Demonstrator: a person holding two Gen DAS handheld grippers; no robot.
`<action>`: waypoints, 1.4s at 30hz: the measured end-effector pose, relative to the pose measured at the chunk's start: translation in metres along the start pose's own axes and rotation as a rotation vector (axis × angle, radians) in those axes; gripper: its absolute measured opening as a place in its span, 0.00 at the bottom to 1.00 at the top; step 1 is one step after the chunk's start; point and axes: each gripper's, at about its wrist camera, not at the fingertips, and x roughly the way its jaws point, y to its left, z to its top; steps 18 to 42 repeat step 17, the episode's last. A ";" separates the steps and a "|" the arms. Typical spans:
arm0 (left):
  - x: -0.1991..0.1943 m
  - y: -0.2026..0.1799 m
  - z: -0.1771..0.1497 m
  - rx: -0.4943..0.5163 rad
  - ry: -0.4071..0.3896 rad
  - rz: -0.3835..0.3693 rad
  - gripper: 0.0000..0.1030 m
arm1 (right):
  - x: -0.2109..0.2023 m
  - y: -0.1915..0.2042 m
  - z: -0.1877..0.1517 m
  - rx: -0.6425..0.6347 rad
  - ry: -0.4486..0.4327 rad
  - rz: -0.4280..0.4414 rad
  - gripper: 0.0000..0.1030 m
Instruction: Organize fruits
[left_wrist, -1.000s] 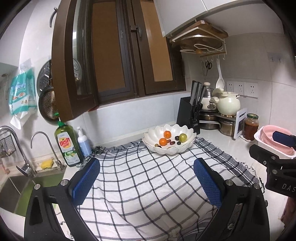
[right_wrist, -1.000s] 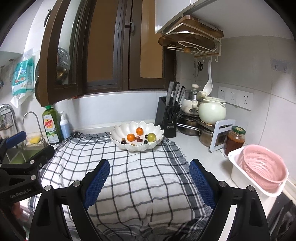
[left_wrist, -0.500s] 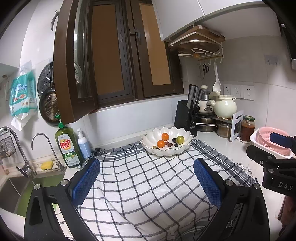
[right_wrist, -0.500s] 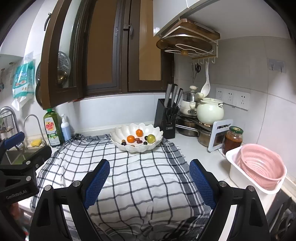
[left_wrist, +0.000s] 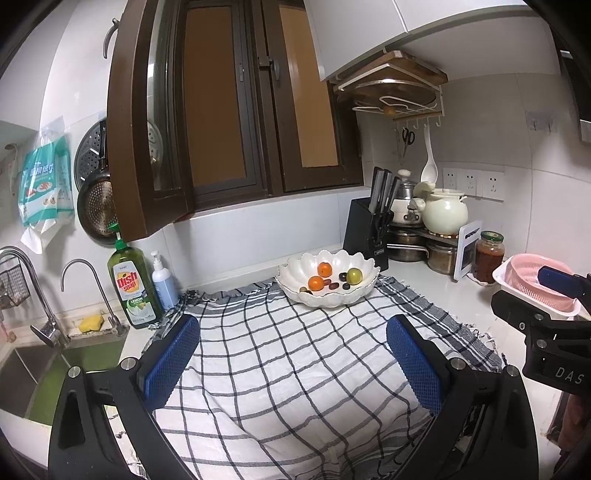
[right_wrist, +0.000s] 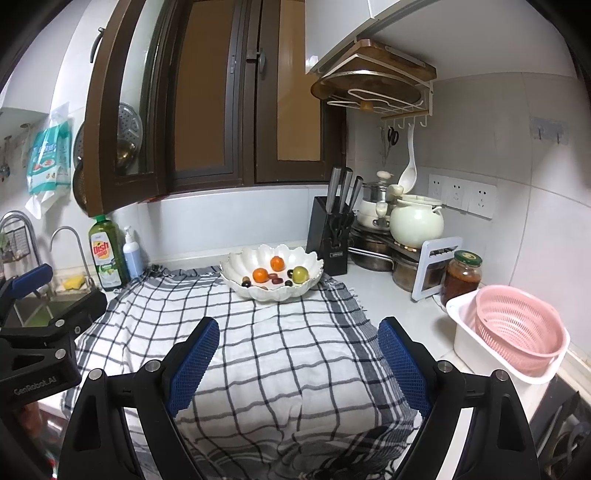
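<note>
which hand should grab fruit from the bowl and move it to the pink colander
Right, probably. The colander sits on the right gripper's side, and the bowl lies ahead of both. Left gripper is by the sink. Both are open and empty.

The tall green plastic bottle (left_wrist: 133, 286) by the sink carries a yellow label reading "Dish soap", with "LEMON" in small letters beneath. The black body of the left gripper (right_wrist: 38, 363), seen from the right wrist, bears "GenRobot.AI". The right gripper (left_wrist: 554, 354) shows the letters "DAS".
</note>
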 end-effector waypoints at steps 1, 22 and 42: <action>0.000 -0.001 0.000 0.000 0.000 0.001 1.00 | -0.001 0.000 0.000 -0.001 -0.002 0.001 0.86; 0.003 -0.005 0.002 0.003 0.011 -0.003 1.00 | -0.001 -0.005 0.000 0.003 0.001 0.001 0.86; 0.003 -0.005 0.002 0.003 0.011 -0.003 1.00 | -0.001 -0.005 0.000 0.003 0.001 0.001 0.86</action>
